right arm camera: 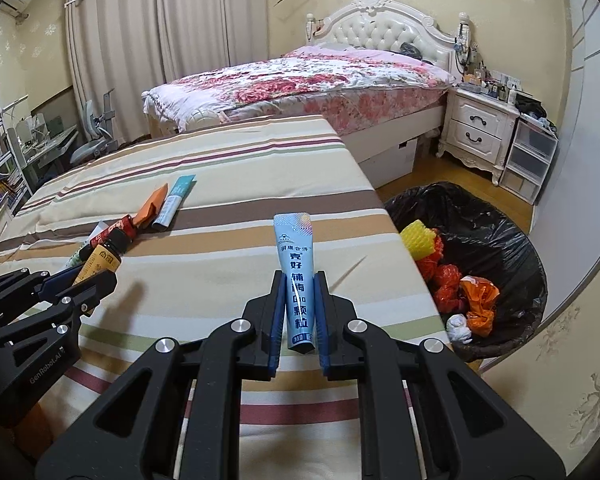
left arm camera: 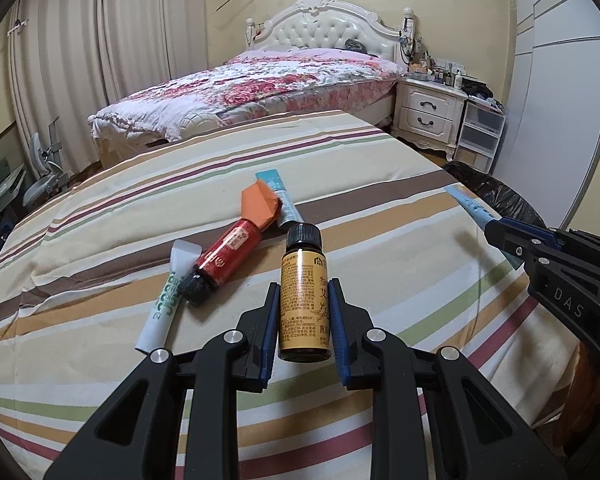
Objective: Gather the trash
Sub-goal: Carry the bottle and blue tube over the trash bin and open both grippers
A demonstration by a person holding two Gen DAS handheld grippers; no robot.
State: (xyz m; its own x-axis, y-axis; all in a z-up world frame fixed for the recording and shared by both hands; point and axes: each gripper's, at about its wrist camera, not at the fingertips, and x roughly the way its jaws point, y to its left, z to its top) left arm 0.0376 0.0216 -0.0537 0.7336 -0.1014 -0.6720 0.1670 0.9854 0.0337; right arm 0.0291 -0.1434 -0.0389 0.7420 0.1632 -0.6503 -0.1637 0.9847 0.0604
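Gripping a yellow bottle [left arm camera: 303, 300] and a blue sachet [right arm camera: 298, 280] above the striped table [left arm camera: 140, 200].

Two small black-capped bottles [left arm camera: 303, 296] [left arm camera: 224, 256], three sachet sticks [right arm camera: 297, 280] [left arm camera: 162, 304] [left arm camera: 280, 196], one folded orange paper [left arm camera: 260, 202], one black-lined trash bin [right arm camera: 500, 216].

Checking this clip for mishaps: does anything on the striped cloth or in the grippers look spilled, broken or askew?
Nothing stands out. The left gripper holds the capped amber glass bottle squarely, the right gripper pinches the blue sachet, and the red bottle and other wrappers lie dry on the striped cloth.
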